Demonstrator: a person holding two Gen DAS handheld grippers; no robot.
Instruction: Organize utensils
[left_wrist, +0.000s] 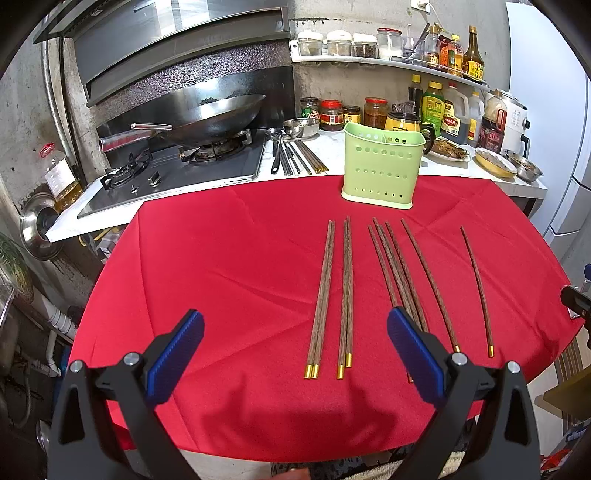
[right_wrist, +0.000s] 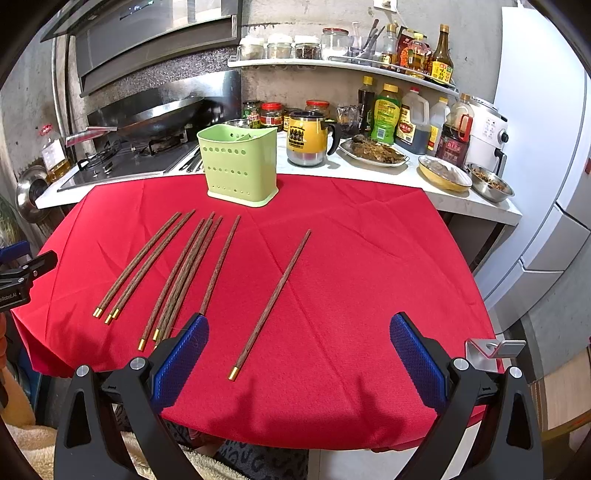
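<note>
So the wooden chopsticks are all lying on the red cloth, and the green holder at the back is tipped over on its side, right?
Not quite. The green holder stands upright on its base at the far edge of the red cloth, open end up; the right wrist view shows this plainly. The rest holds: the wooden chopsticks all lie flat on the cloth, none in the holder yet.

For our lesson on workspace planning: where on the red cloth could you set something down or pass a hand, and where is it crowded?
Free: the wide bare red cloth right of the lone chopstick, and the left stretch between the stove side and the leftmost chopstick pair. Crowded: the chopstick cluster before the green holder; the counter is packed.
</note>
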